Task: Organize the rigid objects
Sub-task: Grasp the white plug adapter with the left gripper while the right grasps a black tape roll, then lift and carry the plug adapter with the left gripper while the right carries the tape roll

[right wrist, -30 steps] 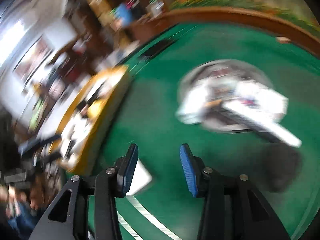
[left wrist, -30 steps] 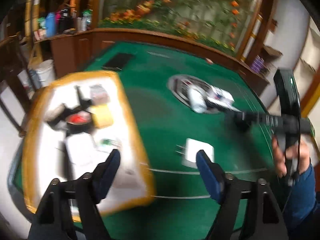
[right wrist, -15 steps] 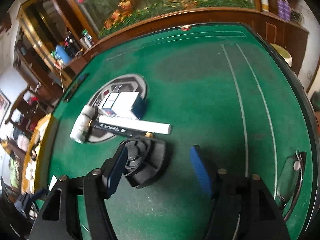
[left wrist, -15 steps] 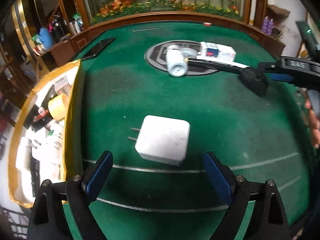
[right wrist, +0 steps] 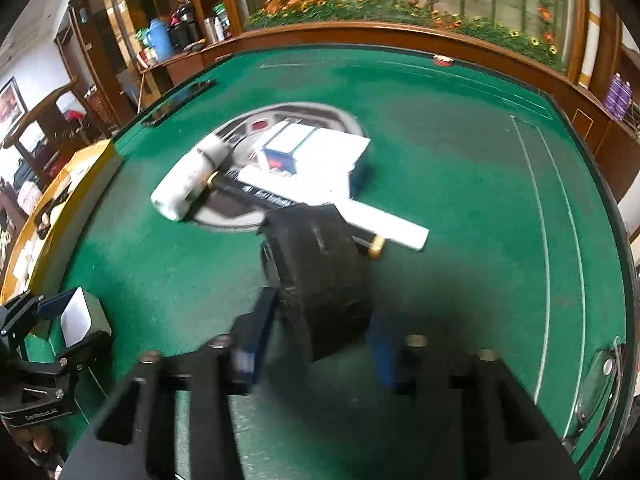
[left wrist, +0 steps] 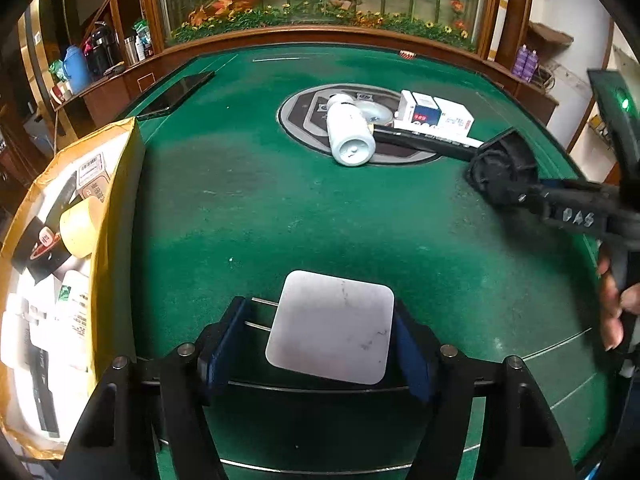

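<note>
A white square charger (left wrist: 332, 336) with two prongs lies on the green felt table (left wrist: 280, 220). My left gripper (left wrist: 320, 348) is closing on it: one pad meets its right side, the other meets the prong tips. The right wrist view shows the same charger (right wrist: 84, 316) clamped in the left gripper (right wrist: 70, 324). My right gripper (right wrist: 318, 346) is closing on a black round ribbed piece (right wrist: 320, 280), which stands tilted on edge between its pads. In the left wrist view the black piece (left wrist: 500, 168) sits at the tips of the right gripper (left wrist: 500, 188).
A white bottle (left wrist: 350, 136), small white boxes (left wrist: 434, 118) and a long black stick (left wrist: 420, 142) lie on the round table emblem. A yellow-rimmed box (left wrist: 116, 216) with several items stands at the left. A dark phone (left wrist: 176, 96) lies far left. A hand (left wrist: 612, 308) holds the right gripper.
Both grippers came down to the table. The left jaws narrowed around the charger. The right jaws closed on the black piece, which went from lying flat to tilted up.
</note>
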Demonstrator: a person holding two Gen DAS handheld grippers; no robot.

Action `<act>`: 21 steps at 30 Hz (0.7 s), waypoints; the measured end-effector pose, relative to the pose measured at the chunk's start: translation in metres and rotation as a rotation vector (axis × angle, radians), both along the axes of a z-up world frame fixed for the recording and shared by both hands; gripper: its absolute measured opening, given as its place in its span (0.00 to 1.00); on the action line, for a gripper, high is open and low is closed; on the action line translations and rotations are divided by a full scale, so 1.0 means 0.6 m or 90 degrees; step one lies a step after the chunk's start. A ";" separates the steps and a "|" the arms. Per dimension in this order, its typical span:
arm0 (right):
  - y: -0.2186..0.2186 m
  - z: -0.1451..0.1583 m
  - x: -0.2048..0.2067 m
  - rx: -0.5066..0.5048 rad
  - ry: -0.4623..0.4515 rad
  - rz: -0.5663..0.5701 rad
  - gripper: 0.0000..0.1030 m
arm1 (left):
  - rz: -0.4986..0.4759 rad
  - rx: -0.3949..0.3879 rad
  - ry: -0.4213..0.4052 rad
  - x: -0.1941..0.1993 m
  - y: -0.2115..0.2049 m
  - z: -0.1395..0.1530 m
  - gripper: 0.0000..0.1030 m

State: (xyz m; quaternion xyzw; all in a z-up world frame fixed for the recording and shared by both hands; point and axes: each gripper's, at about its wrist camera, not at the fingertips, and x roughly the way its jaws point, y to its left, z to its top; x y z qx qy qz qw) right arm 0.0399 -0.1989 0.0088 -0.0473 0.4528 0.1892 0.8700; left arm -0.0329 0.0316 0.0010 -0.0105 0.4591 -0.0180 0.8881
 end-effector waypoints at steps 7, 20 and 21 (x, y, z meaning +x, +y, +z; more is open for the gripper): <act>0.002 0.006 -0.013 0.032 0.001 0.018 0.27 | -0.009 -0.007 -0.005 -0.004 -0.006 0.001 0.71; 0.030 0.018 -0.033 0.082 0.008 0.073 0.25 | -0.009 0.012 -0.035 -0.017 -0.012 0.014 0.71; 0.031 0.018 -0.033 0.083 0.009 0.075 0.25 | -0.009 0.013 -0.034 -0.016 -0.011 0.014 0.71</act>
